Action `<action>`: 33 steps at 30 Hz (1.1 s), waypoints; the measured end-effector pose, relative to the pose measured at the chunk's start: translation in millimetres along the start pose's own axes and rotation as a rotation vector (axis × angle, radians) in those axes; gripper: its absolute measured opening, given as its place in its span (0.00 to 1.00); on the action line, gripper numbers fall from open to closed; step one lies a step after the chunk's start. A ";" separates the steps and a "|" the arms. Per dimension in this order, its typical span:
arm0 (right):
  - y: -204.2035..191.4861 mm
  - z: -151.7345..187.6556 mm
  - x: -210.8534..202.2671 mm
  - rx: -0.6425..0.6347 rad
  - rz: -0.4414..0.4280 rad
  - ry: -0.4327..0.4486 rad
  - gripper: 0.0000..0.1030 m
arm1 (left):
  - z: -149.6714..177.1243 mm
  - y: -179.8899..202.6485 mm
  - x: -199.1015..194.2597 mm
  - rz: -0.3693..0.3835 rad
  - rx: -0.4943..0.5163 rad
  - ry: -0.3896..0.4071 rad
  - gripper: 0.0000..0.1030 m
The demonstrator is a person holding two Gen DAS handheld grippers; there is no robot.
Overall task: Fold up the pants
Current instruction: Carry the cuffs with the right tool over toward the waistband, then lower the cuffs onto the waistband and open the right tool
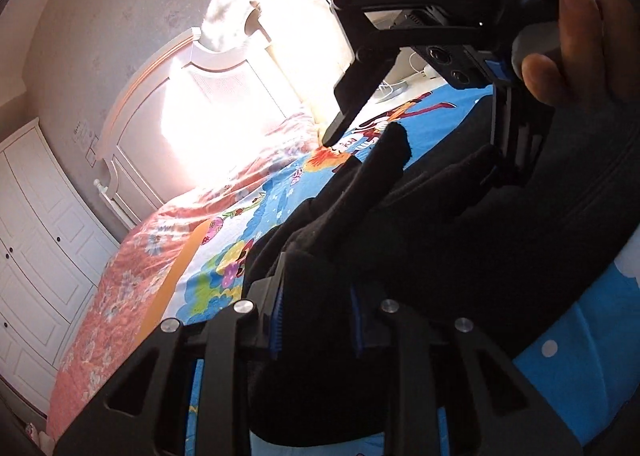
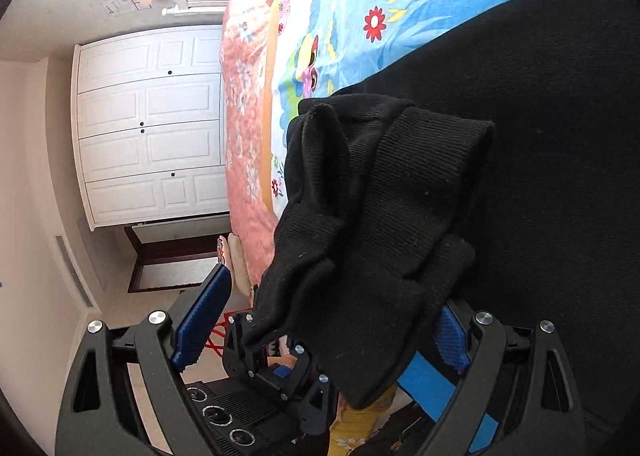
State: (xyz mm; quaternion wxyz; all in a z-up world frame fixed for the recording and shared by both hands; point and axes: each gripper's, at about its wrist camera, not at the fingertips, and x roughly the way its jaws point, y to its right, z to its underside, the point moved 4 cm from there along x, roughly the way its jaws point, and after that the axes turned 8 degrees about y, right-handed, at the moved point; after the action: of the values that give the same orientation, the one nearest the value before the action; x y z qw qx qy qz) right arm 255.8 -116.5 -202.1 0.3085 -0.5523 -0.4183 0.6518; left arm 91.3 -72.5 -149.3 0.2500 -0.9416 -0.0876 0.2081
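The black knit pants lie on a bright cartoon-print bedsheet and fill the right of both views. My left gripper is shut on a bunched fold of the pants, held up off the bed. My right gripper shows above it in the left wrist view, held by a hand, with one finger free and the other against the cloth. In the right wrist view the right gripper is open, and the lifted hem of the pants hangs between its blue pads. The left gripper shows below, holding that hem.
A pink floral quilt covers the far side of the bed, by a white headboard in strong sunlight. A white wardrobe stands beyond the bed. Floor and a dark door frame lie past the bed's edge.
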 end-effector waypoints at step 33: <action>49.1 25.6 -127.6 -0.279 0.346 0.301 0.24 | 23.9 -19.3 -42.9 0.180 -0.623 -0.026 0.57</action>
State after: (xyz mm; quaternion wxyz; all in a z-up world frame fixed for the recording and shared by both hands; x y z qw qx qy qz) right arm 259.2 -254.6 -185.7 0.1722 -0.7434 -0.3527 0.5415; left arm 41.2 -57.0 -143.4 -0.0708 -0.9740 -0.0666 0.2045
